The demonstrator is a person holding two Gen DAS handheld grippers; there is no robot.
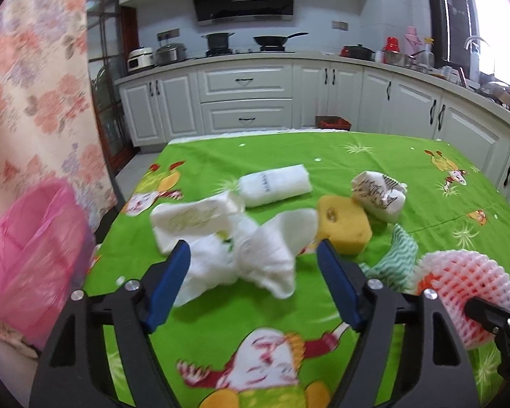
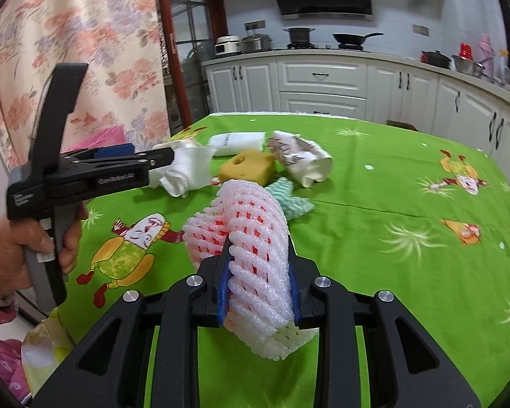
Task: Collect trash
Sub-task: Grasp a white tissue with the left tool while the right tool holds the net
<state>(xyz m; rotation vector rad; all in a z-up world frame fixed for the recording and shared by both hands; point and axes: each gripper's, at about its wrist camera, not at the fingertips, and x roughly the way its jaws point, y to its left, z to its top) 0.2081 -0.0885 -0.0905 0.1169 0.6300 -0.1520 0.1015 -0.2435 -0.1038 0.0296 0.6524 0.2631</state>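
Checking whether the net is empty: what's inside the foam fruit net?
Red shows through the holes of the foam fruit net, clamped in the right gripper. What the red thing is stays hidden by the mesh.

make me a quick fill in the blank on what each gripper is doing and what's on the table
The right gripper is shut on the ____ foam fruit net.
The left gripper is open, with a crumpled ____ tissue between its fingers.
The sponge on the tablecloth is ____.
The trash bag at the table's left is ____.

Missing words: white; white; yellow; pink
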